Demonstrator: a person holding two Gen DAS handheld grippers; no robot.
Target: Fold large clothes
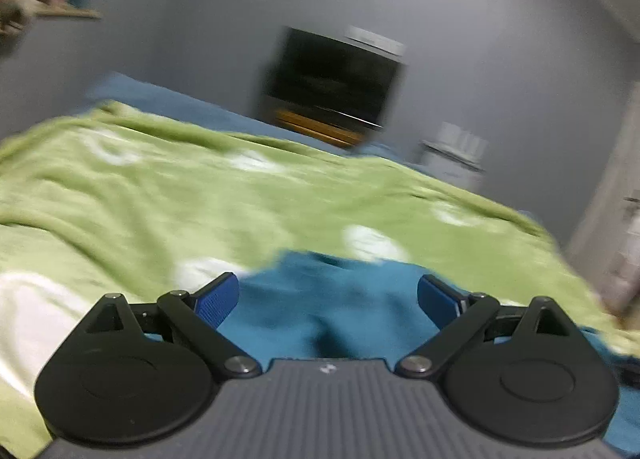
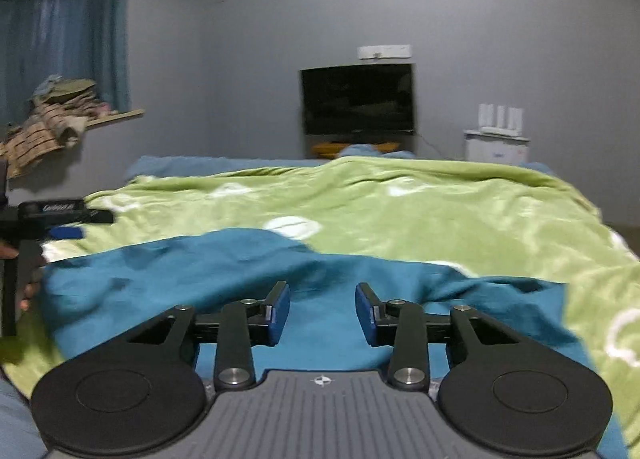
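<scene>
A teal garment lies spread on a green blanket on the bed. My right gripper is open and empty just above the garment's near part. My left gripper is open wide and empty over the teal garment in the blurred left wrist view. The left gripper also shows at the left edge of the right wrist view, held by a hand near the garment's left edge.
The green blanket has white patterns and covers a blue bed sheet. A dark TV stands against the grey wall. A small white cabinet is to its right. Piled clothes sit on a shelf by blue curtains.
</scene>
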